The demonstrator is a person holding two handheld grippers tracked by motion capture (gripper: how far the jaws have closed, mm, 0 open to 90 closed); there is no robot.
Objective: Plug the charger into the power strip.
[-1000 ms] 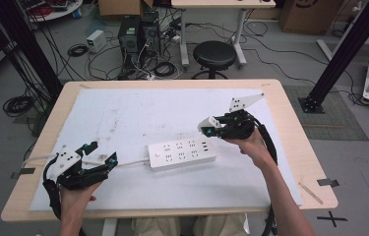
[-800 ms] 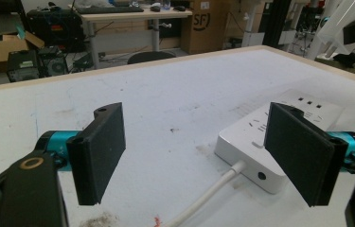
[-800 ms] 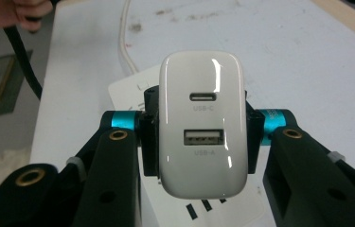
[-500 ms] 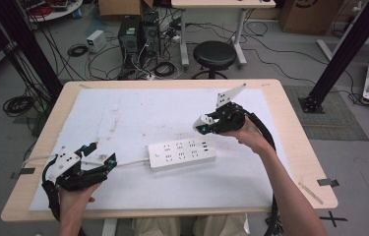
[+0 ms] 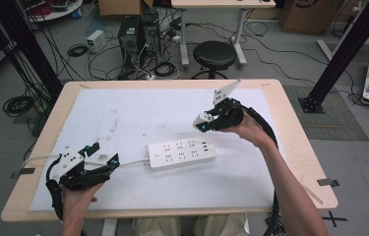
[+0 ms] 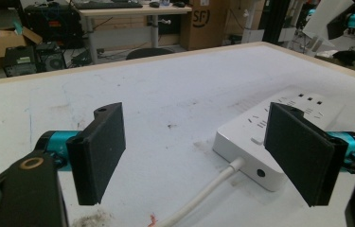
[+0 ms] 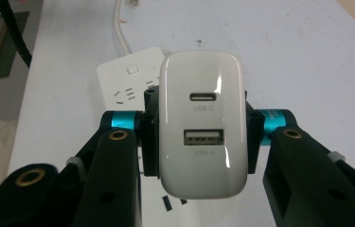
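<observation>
Since earlier frame: right hand-held gripper (image 5: 202, 123) shifted left and farther, clamping white glossy USB charger block (image 7: 204, 124) above white plastic power strip (image 5: 182, 153). Left hand-held gripper (image 5: 104, 158) wide, empty, near-left. Align prongs squarely over socket, descend straight, brace strip.

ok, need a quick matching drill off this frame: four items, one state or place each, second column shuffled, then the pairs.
Column 1
1. USB charger
2. power strip
3. left claw
4. stool

Column 2
A. open, nothing between its pads
B. on the floor beyond the table
C. clamped in the right claw, ports facing the camera
D. flat on the white mat, cord running toward the left claw

Pairs: 1-C, 2-D, 3-A, 4-B
</observation>
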